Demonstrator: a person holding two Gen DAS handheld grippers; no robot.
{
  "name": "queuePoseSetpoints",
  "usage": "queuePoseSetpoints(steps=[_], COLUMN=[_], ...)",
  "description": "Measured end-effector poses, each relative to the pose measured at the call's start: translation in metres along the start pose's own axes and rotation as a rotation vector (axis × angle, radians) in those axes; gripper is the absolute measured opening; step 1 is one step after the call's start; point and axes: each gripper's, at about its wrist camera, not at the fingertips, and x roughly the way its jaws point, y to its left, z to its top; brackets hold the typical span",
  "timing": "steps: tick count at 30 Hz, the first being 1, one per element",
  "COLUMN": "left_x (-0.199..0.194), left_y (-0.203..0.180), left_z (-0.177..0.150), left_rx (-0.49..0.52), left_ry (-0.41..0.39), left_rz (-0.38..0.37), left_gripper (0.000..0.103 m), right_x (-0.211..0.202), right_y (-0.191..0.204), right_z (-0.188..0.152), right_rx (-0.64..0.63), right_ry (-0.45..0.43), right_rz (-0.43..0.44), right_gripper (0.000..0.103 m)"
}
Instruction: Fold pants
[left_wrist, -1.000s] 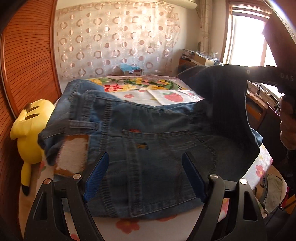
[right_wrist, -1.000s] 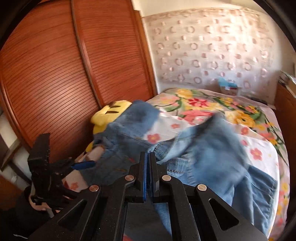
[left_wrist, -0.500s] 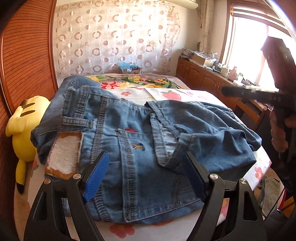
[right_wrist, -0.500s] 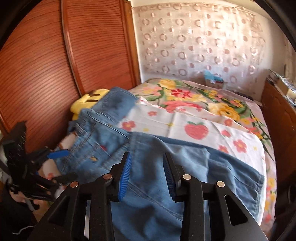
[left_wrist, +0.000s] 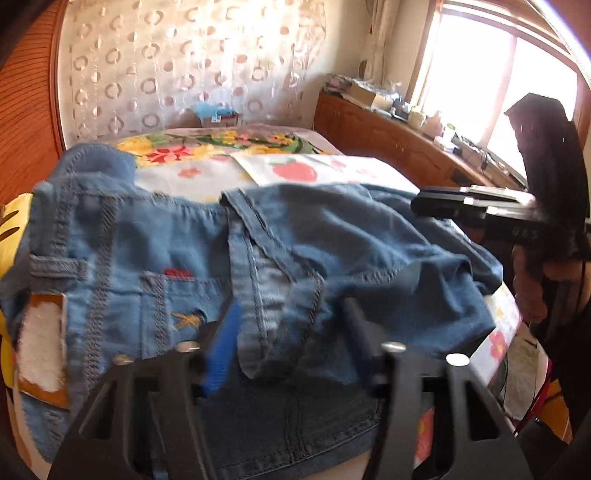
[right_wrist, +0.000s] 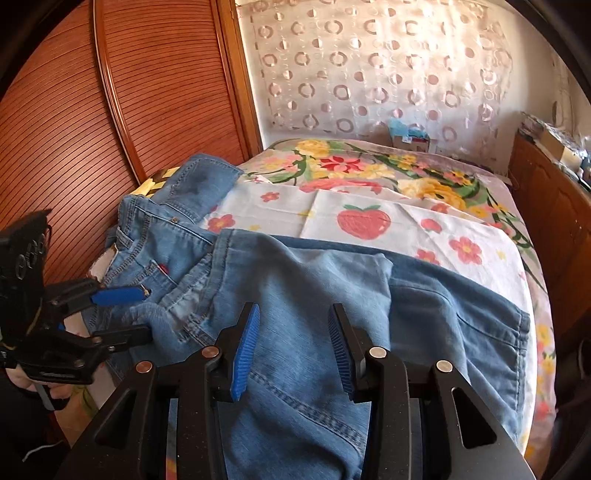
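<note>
1. While the left wrist view looks down at the blue denim pants (left_wrist: 258, 266) lying bunched on the flowery bed sheet (left_wrist: 207, 173), the left gripper (left_wrist: 288, 332) is closing its black jaws with blue pads. A loose hem flap of cloth sits between them, but this blurry picture does not show the pads pressing it yet. If they pinch only that thin flap, the heavy cloth may slip out when it is lifted.
2. Off to the right in this same view, the right gripper (left_wrist: 443, 201) hangs just above the pants. A hand (left_wrist: 532, 284) holds it from below. If both grippers pull at once, the fold can twist.
3. Over in the right wrist view, the right gripper (right_wrist: 291, 339) is partly open and opening wider. It holds nothing; the folded-over leg of the pants (right_wrist: 314, 288) lies under it.
4. At the left of this view, the left gripper (right_wrist: 144, 314) has bunched cloth between its two fingers. The waist end hangs near the bed edge by the yellow plush toy (right_wrist: 155, 182) and the brown slatted wardrobe door (right_wrist: 74, 129). A hard tug could drag the pants off the bed or undo the fold.
</note>
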Motion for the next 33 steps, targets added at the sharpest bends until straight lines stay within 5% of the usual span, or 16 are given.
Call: queuePoseSetpoints(steps=[3, 9, 14, 20, 24, 33], left_x=[-0.008, -0.057, -0.063, -0.059, -0.062, -0.046], left_y=[-0.010, -0.019, -0.018, -0.010, -0.007, -0.008], left_z=[-0.009, -0.029, -0.050, -0.045, -0.039, -0.008], left_rx=[0.041, 0.049, 0.056, 0.034, 0.030, 0.025], left_ry=[-0.016, -0.073, -0.017, -0.006, -0.035, -0.067], left_rz=[-0.016, -0.038, 0.001, 0.039, 0.062, 0.039], left_gripper=[0.012, 0.009, 0.009, 0.027, 0.057, 0.053], right_x=[-0.005, 0.004, 0.012, 0.022, 0.013, 0.002], right_y=[-0.002, -0.004, 0.006, 0.013, 0.011, 0.016], right_z=[-0.002, -0.007, -0.020, -0.056, -0.067, -0.079], right_rx=[0.011, 0.030, 0.019, 0.010, 0.012, 0.012], right_ry=[-0.003, -0.002, 0.022, 0.087, 0.071, 0.034], right_rz=[-0.003, 0.016, 0.060, 0.068, 0.059, 0.030], right_gripper=[0.040, 0.040, 0.040, 0.040, 0.042, 0.044])
